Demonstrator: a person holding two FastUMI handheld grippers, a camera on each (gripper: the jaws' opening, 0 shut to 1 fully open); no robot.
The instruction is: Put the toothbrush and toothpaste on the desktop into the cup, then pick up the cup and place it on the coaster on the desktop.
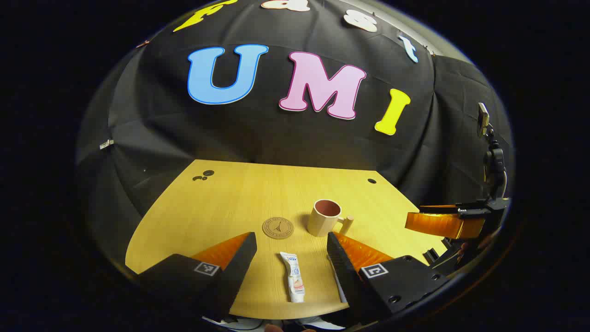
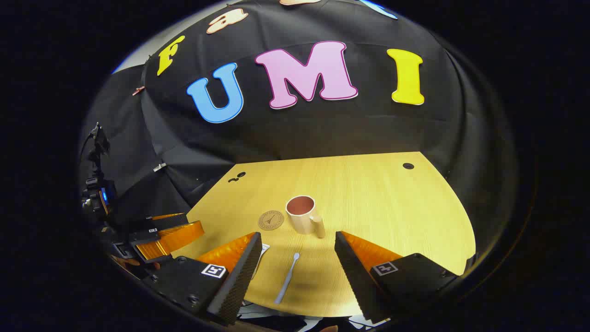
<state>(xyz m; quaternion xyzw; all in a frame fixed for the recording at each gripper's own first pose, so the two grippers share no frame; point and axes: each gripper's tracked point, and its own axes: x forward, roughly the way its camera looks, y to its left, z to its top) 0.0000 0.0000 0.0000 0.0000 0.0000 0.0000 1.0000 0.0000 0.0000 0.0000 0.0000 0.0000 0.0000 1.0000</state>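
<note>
Your left tool (image 1: 290, 242) & right tool (image 2: 297, 244) gape wide, empty, over a yellow wood tabletop (image 2: 392, 203) w/ cup (image 2: 302, 214), coaster (image 2: 271, 220), toothbrush (image 2: 287, 278), toothpaste (image 1: 293, 275); black cloth wall (image 2: 295, 133) behind.

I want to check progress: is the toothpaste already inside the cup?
No, the toothpaste lies flat on the desktop, apart from the cup.
</note>
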